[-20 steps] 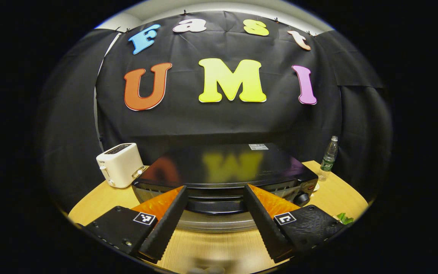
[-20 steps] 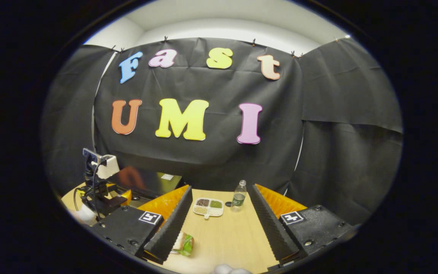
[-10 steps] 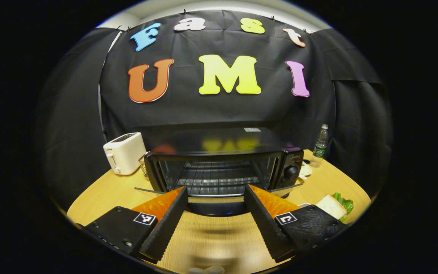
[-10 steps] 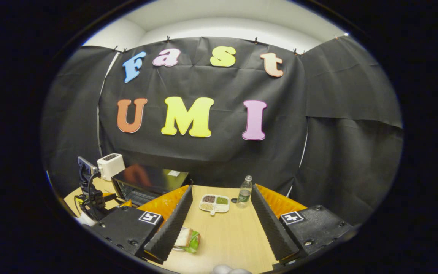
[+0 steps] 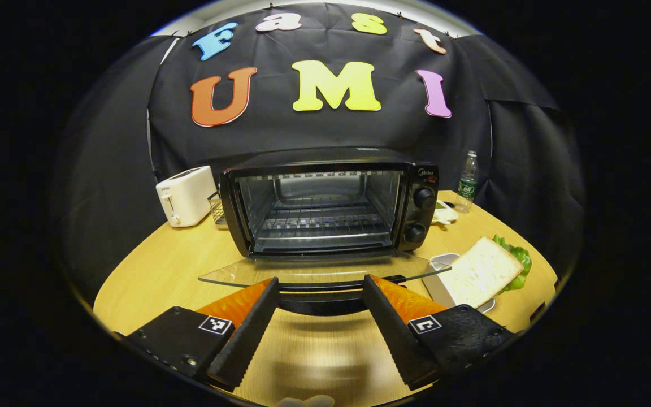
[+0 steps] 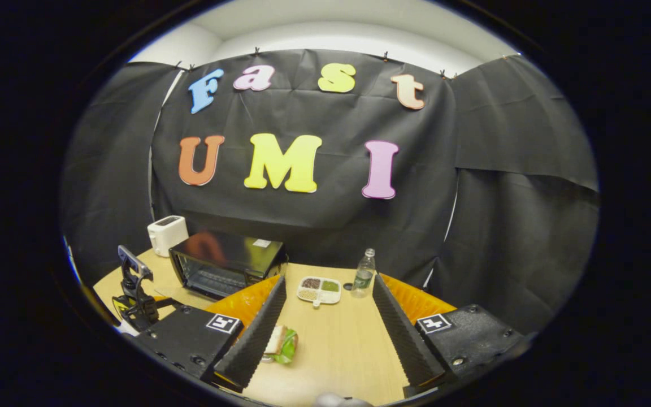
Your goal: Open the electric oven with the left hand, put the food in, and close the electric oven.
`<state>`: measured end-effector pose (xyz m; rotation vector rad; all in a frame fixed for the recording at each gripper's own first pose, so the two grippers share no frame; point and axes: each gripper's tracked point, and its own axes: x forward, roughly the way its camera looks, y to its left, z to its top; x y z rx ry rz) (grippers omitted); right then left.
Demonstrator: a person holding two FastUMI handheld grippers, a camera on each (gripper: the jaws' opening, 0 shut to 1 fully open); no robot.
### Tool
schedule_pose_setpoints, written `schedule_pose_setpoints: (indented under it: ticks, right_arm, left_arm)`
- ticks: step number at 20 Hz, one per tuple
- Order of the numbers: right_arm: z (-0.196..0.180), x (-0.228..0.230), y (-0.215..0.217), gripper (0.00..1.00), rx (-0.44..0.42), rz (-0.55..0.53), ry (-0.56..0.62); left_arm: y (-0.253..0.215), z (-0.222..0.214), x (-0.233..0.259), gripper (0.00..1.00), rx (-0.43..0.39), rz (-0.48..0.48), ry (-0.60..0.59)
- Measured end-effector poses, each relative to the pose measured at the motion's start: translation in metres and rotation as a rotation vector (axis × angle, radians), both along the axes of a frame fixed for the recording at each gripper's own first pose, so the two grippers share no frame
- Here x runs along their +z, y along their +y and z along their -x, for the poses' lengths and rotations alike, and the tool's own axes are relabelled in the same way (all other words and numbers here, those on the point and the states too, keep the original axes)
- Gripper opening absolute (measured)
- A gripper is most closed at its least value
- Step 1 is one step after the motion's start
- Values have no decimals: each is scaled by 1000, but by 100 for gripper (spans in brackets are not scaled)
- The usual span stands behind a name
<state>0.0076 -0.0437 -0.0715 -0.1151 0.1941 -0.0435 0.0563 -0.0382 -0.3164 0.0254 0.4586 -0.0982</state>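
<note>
The black electric oven (image 5: pixel 325 200) stands mid-table with its glass door (image 5: pixel 303 272) folded down flat and its wire rack bare. The door's black handle (image 5: pixel 321 297) lies between the fingers of my left gripper (image 5: pixel 320 282), which is open and spread wider than the handle's middle. A sandwich (image 5: pixel 481 271) of white bread and lettuce rests on a white tray right of the door. My right gripper (image 6: pixel 328 280) hangs open above the table, with the sandwich (image 6: pixel 282 343) just inside its left finger. The oven (image 6: pixel 226 263) shows to its left, and the left gripper's body (image 6: pixel 136 297) lower left.
A white toaster (image 5: pixel 185 195) and a small wire basket (image 5: pixel 216 209) stand left of the oven. A water bottle (image 6: pixel 363 274) and a divided dish of grains (image 6: pixel 319 289) sit behind on the right. The round wooden table (image 5: pixel 150 271) ends close below both grippers.
The oven door has swung from nearly shut down to flat open as my left gripper drew back and lowered. The right gripper view has drifted a little, and more of the oven shows.
</note>
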Motion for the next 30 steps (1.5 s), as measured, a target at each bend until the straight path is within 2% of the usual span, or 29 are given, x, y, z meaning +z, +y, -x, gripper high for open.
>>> schedule_pose_setpoints:
  ticks: [3, 9, 15, 19, 24, 27, 30]
  right_arm:
    - [4, -12, 0, 99, -2, -6, 24]
    - [5, -26, -2, 96, -7, -1, 53]
    - [-2, -37, -2, 96, -2, -9, 77]
    - [-10, -42, 3, 96, 13, -23, 80]
    - [-15, -63, 8, 96, 32, -41, 115]
    - [-16, -92, 15, 96, 57, -50, 155]
    - [-13, -139, 21, 96, 77, -63, 244]
  left_arm:
    - [0, 9, -19, 98, -7, -12, 38]
    - [1, 21, -63, 96, 1, -5, 151]
    - [3, 24, -58, 96, 13, -2, 127]
    - [17, 28, -18, 95, 37, 11, 54]
    - [37, 41, 59, 96, 68, -5, -70]
    - [40, 55, 114, 96, 68, 5, -156]
    - [43, 70, 159, 96, 76, 20, -211]
